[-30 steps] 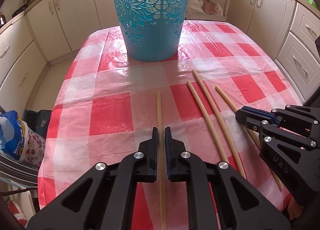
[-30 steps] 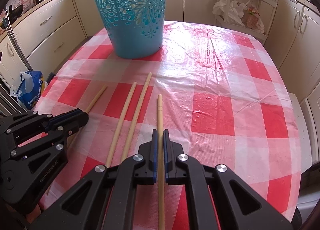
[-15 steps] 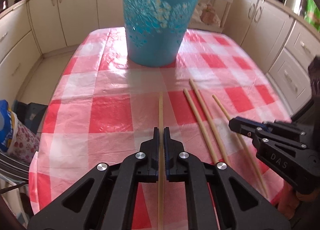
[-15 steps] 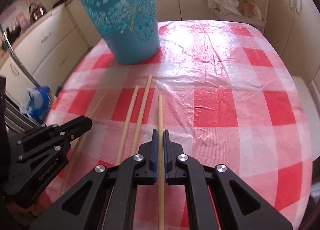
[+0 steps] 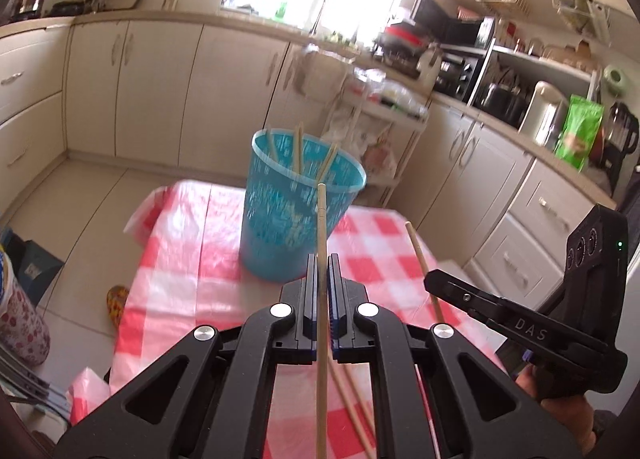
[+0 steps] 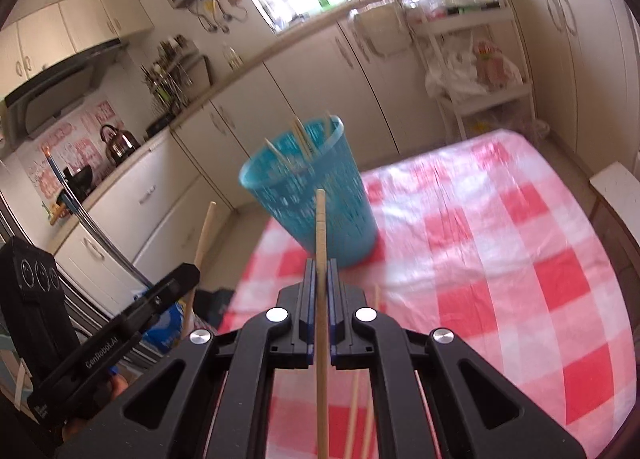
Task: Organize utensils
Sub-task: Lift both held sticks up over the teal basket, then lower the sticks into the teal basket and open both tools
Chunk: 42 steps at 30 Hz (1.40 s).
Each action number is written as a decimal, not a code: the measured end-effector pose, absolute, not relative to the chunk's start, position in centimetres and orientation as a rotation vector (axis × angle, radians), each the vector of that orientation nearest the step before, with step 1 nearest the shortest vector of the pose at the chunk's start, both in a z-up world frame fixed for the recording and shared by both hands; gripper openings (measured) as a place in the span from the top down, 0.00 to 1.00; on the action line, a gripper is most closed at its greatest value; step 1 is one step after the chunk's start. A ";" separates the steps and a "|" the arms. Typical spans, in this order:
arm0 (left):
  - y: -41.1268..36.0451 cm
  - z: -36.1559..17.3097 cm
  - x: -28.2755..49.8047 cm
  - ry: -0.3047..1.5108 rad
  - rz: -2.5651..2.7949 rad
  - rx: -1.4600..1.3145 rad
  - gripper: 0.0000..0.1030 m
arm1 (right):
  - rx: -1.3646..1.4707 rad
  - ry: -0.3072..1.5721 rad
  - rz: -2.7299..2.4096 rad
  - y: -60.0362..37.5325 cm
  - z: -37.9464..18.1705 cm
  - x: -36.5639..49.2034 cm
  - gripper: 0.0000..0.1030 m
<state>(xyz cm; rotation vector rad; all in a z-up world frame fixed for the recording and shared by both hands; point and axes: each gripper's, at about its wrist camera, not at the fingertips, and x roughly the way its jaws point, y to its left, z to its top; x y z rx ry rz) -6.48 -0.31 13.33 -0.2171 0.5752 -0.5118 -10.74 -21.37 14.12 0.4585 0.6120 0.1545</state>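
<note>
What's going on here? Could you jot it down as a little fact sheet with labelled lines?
Setting: kitchen, table with red-checked tablecloth
Left gripper: shut on a wooden chopstick, lifted, pointing toward the basket
Right gripper: shut on another wooden chopstick, also lifted
Container: blue plastic basket, upright, several chopsticks already inside
Left on table: two chopsticks

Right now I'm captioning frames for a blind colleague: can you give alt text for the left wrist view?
The left gripper is shut on a wooden chopstick pointing toward a blue perforated basket that already holds several sticks. The basket stands on a red-and-white checked tablecloth in a kitchen. At right, the right gripper holds another stick.
</note>
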 end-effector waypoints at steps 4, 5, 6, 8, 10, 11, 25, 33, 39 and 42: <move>-0.4 16.0 -5.1 0.501 -0.504 -0.235 0.96 | 0.453 0.524 0.164 -20.7 17.2 -8.5 0.94; -0.4 16.6 -4.8 0.484 -0.502 -0.243 0.96 | 0.453 0.496 0.163 -20.6 18.0 -8.0 0.94; -0.3 17.6 -4.2 0.457 -0.503 -0.252 0.96 | 0.452 0.465 0.165 -20.5 19.0 -7.3 0.94; -0.4 19.0 -3.2 0.415 -0.506 -0.263 0.96 | 0.447 0.406 0.162 -20.3 20.8 -5.9 0.94; -0.3 20.7 -1.8 0.362 -0.512 -0.283 0.96 | 0.444 0.346 0.162 -20.2 22.6 -4.3 0.94; -0.3 21.4 -0.9 0.337 -0.516 -0.298 0.96 | 0.441 0.314 0.158 -20.2 23.5 -3.4 0.94; -2.5 21.2 11.2 0.225 -0.476 -0.442 0.96 | 0.443 0.257 0.056 -20.9 22.7 7.8 0.94; -4.1 17.5 12.8 0.283 -0.445 -0.406 0.95 | 0.377 0.383 0.047 -19.8 18.6 8.8 0.94; -3.7 15.9 12.2 0.354 -0.424 -0.364 0.95 | 0.413 0.452 0.051 -20.7 17.0 7.5 0.91; -3.0 15.5 10.7 0.384 -0.411 -0.340 0.90 | 0.443 0.451 0.041 -21.9 17.0 5.0 0.88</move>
